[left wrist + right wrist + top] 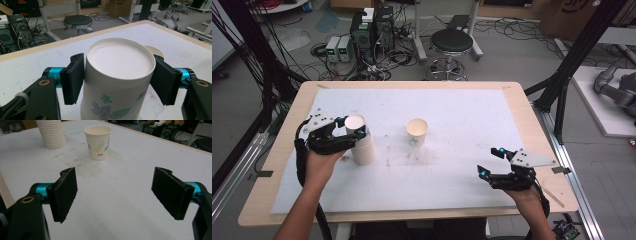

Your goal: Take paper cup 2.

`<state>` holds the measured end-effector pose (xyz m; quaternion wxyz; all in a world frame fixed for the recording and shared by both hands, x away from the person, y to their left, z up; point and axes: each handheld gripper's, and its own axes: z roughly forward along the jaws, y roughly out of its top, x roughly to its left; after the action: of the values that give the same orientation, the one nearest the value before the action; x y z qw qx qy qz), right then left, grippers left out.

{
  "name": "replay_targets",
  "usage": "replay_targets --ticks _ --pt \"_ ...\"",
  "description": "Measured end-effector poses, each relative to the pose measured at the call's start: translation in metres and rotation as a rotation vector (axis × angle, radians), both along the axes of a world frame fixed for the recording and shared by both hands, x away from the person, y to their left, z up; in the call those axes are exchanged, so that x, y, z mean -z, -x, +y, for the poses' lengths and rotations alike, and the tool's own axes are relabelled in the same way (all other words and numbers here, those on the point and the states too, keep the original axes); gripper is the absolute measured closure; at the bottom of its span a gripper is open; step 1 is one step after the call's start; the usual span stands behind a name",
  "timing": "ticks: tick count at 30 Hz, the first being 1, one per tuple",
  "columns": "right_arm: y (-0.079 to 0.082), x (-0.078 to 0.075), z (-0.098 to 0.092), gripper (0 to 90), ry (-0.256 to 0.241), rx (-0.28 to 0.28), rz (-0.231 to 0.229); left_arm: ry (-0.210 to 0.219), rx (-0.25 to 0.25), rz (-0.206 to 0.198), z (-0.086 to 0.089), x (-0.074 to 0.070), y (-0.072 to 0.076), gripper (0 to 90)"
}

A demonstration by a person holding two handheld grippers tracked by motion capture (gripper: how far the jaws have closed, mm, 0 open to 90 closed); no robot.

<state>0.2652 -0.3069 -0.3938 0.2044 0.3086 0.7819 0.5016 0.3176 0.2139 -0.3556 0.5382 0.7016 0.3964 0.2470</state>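
While sitting at 9 o'clock on the table, the left gripper is clamping the top cup of the cup stack. Single cup is standing near centre. Right gripper at 4 o'clock is gaping wide, gripping nothing.

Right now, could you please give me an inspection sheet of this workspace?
Surface: white sheet on a wooden table, scuffed and speckled around the middle.
Job's things: stack of paper cups, top cup upside down; single floral cup upright, standing apart.
Clutter: nothing seen.
Grippers: left claw astride the top cup, contact not clear; right claw open, holding nothing, over the sheet.
Cables: one trails from each claw along the forearm.
Surroundings: black stool, computer towers, loose floor wiring.
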Motion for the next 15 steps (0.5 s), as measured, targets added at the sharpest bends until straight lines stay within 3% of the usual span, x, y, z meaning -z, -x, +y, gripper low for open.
replay_targets --ticks 15 --pt "0.0 0.0 0.001 21.3 0.001 -0.003 0.009 0.037 0.014 -0.04 0.002 -0.022 0.003 33.5"
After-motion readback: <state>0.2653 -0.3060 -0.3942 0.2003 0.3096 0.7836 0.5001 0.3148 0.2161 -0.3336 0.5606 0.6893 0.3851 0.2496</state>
